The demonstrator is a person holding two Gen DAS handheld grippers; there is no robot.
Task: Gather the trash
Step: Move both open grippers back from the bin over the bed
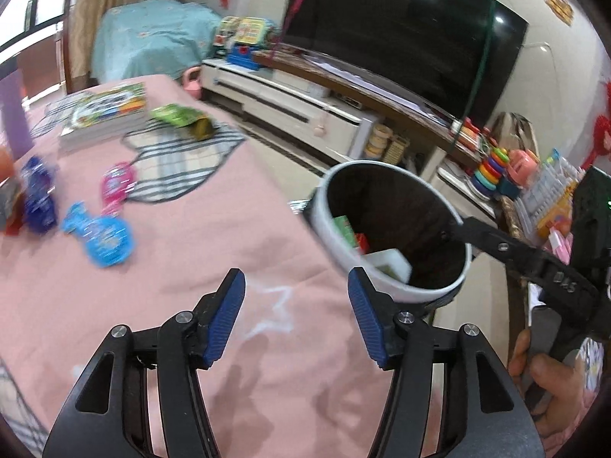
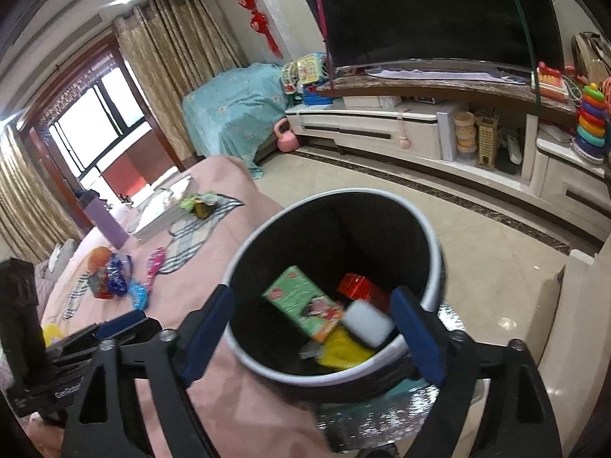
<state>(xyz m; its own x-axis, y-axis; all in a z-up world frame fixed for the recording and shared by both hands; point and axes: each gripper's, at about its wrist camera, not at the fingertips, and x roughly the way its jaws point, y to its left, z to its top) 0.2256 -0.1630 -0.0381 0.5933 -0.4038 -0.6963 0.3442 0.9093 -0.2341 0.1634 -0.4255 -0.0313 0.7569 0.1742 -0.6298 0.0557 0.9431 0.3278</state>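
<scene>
My right gripper (image 2: 311, 334) stands open and wide over the mouth of the white bin (image 2: 355, 191). A blurred white block (image 2: 368, 322) sits low between its fingers without touching the pads. Inside the bin lie a green box (image 2: 301, 297), a red box (image 2: 359, 286) and something yellow (image 2: 343, 351). My left gripper (image 1: 298, 305) is open and empty over the pink cloth (image 1: 214, 229), beside the bin (image 1: 332, 236). On the cloth lie a light blue wrapper (image 1: 101, 240), a pink wrapper (image 1: 116, 187), a dark blue wrapper (image 1: 38, 198) and a green packet (image 1: 179, 118).
A stack of books (image 1: 107, 114) and a purple bottle (image 1: 13, 114) stand at the far side of the cloth. Beyond the table edge are tiled floor (image 2: 477, 248), a TV cabinet (image 2: 382, 129) with toys and a large TV (image 2: 420, 11). A hand (image 1: 542, 374) grips the right tool's handle.
</scene>
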